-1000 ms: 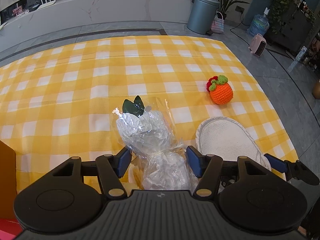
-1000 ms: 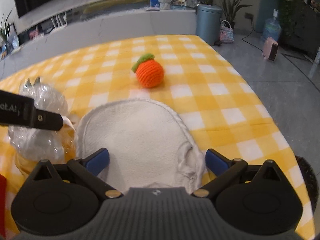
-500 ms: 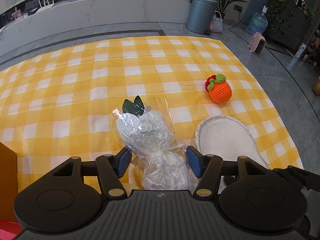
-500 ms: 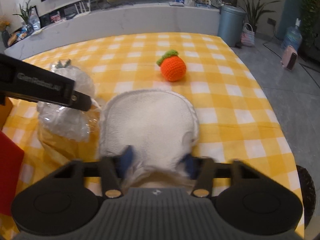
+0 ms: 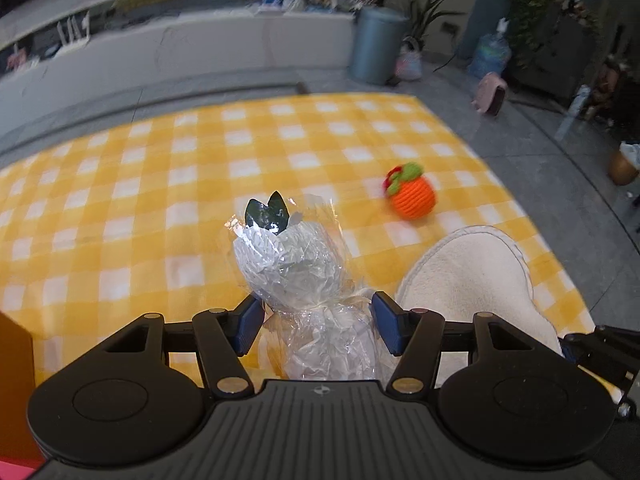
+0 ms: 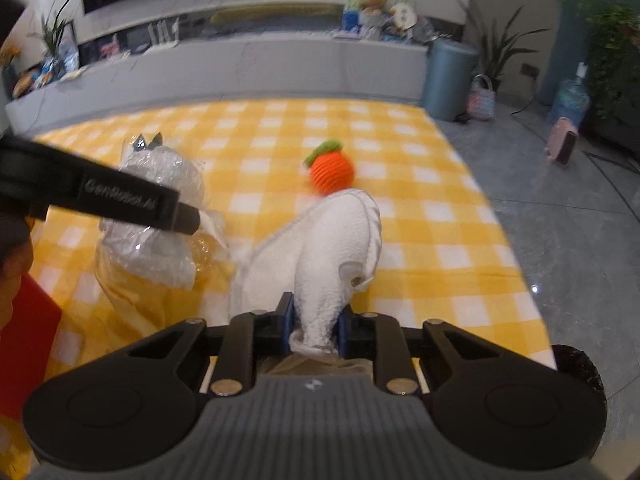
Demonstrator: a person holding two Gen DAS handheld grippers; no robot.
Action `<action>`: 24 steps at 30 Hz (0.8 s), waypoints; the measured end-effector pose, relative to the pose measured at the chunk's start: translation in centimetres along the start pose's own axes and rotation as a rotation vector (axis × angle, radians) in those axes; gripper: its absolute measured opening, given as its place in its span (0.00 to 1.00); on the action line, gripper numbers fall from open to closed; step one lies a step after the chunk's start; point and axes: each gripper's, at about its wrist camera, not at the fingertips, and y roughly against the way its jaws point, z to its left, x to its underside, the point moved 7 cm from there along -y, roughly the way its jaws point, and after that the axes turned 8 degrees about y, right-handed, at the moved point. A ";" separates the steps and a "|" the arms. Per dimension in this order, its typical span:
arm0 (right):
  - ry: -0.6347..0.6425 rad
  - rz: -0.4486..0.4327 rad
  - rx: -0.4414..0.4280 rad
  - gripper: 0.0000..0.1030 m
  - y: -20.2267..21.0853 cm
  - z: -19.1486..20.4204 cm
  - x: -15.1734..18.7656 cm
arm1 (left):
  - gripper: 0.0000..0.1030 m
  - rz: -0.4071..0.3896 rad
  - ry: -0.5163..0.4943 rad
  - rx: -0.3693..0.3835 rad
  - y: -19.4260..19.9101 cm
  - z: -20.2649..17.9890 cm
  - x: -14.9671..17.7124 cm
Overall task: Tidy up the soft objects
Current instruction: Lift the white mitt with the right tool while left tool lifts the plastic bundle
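A white fluffy slipper (image 6: pixel 320 248) hangs from my right gripper (image 6: pixel 316 322), which is shut on its heel end and holds it tilted above the yellow checked cloth (image 6: pixel 440 216). The slipper also shows in the left wrist view (image 5: pixel 472 276). My left gripper (image 5: pixel 318 322) stands around the neck of a crinkled clear plastic bundle (image 5: pixel 292 264) with a dark green tip; its pads sit beside the wrap with small gaps. The bundle also shows in the right wrist view (image 6: pixel 156 208). An orange crocheted ball (image 6: pixel 332 174) with a green leaf lies further back, also in the left wrist view (image 5: pixel 412 198).
A red box edge (image 6: pixel 24 336) and an orange one (image 5: pixel 14 380) stand at the near left. The cloth's right edge (image 6: pixel 492 220) drops to grey floor. A grey bin (image 6: pixel 450 78) and plants stand beyond the table.
My right gripper has shut on the slipper's heel and lifted it, so the slipper now tilts up off the cloth. My left gripper has stayed around the plastic bundle.
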 end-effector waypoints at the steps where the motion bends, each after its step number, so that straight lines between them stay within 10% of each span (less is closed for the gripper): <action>1: 0.001 -0.005 0.011 0.19 0.3 -0.2 0.0 | 0.66 -0.015 -0.009 -0.006 0.3 -0.1 0.0; 15: -0.009 -0.067 0.059 0.19 1.8 -1.3 -1.2 | 0.65 -0.127 -0.009 0.136 7.1 -2.6 -0.2; 24: -0.034 -0.155 0.005 0.19 4.6 -1.4 -1.7 | 0.65 -0.099 -0.166 0.098 11.2 -3.8 2.6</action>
